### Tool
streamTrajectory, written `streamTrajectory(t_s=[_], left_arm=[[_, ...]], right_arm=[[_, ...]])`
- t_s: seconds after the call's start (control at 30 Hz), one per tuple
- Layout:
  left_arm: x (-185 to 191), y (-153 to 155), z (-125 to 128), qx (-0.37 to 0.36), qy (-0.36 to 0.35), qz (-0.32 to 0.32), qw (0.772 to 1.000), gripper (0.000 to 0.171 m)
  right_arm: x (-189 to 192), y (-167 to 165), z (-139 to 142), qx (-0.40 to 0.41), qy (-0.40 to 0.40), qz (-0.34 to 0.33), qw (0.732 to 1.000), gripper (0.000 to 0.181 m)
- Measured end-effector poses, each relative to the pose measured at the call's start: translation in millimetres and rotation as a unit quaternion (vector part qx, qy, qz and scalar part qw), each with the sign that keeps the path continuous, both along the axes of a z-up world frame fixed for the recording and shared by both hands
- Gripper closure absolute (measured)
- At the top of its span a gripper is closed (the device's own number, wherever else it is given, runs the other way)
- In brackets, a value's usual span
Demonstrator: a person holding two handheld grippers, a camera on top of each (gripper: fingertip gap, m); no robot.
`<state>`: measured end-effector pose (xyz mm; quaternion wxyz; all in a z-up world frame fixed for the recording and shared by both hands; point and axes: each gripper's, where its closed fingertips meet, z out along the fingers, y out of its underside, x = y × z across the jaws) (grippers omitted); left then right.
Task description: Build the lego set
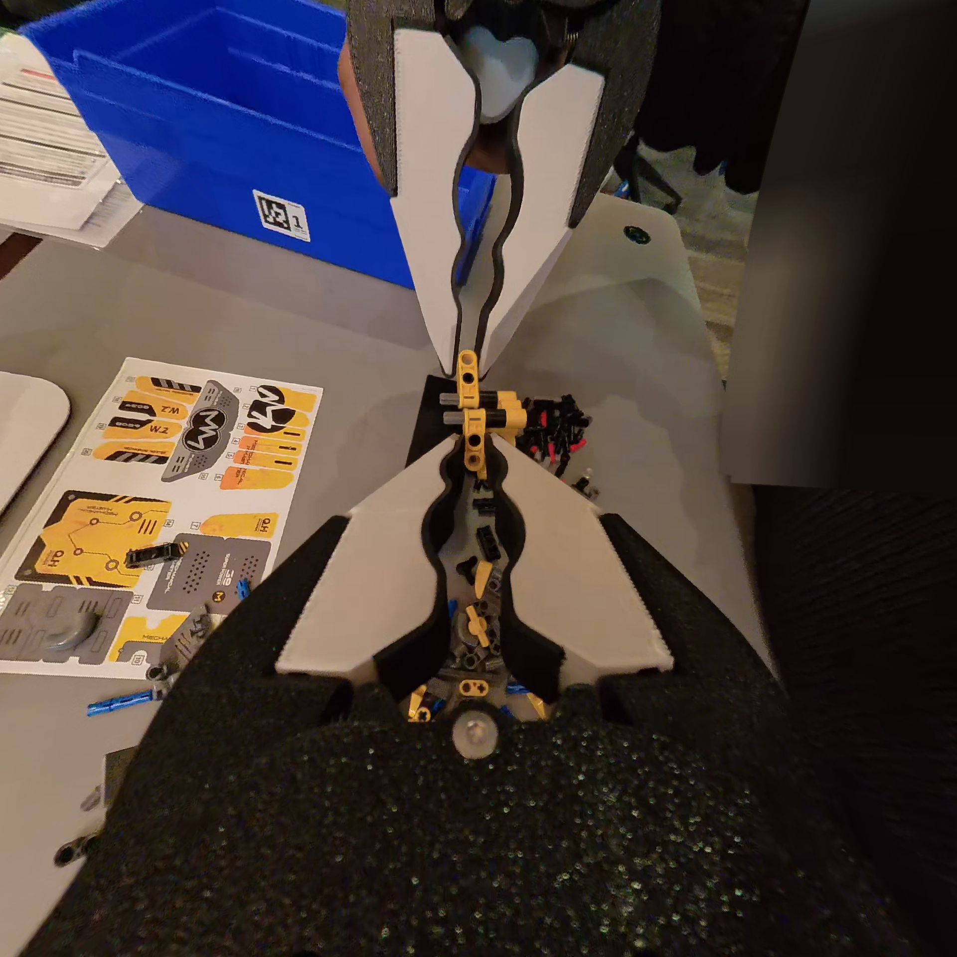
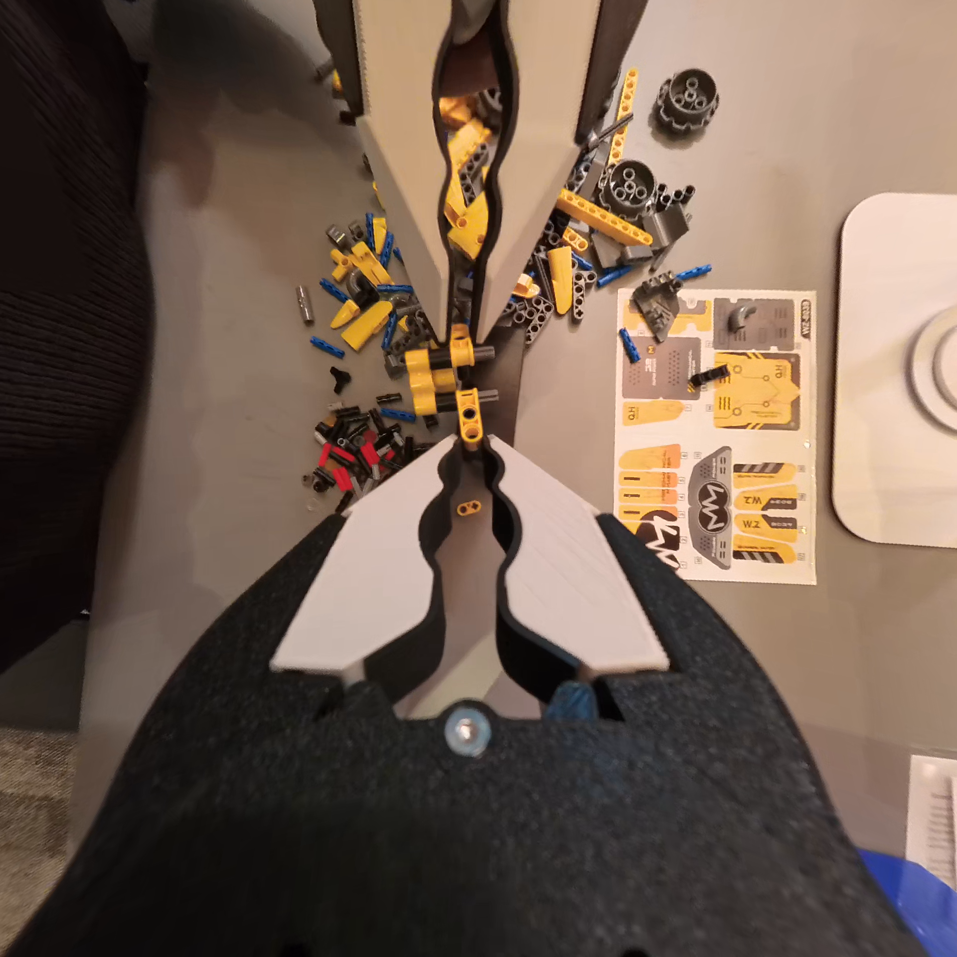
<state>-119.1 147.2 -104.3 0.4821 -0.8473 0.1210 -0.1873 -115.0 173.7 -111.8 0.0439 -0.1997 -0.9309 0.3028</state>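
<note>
Grey tabletop (image 2: 217, 518), tools pinching knobbly yellow assembly (image 2: 440, 383)

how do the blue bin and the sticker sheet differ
The blue bin is a deep, single-coloured box standing behind the right gripper; the sticker sheet is flat and printed in yellow, grey and black, left of the left gripper. Both rest on the grey table.

Yellow brick assembly (image 1: 479, 414) between hand-held grippers
</note>
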Motion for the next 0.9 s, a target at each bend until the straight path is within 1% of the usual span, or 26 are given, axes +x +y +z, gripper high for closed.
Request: streamTrajectory(t_s=[0.27, 0.63, 0.9], left_arm=[[-0.9, -2.7, -3.0, 0.005, -0.015, -0.003, 1.0, 0.165], [-1.0, -3.3, -6.2, 0.009, -0.018, 0.0, 1.0, 0.165], [-2.4, -3.6, -8.2, 0.009, -0.017, -0.002, 1.0, 0.165]], right_arm=[[1.1, -3.2, -4.4, -0.018, -0.008, -0.012, 1.0, 0.175], [2.7, -3.9, -5.3, -0.062, 0.004, -0.037, 0.997, 0.175], [2.2, -4.0, -5.4, -0.066, 0.012, -0.038, 0.997, 0.175]])
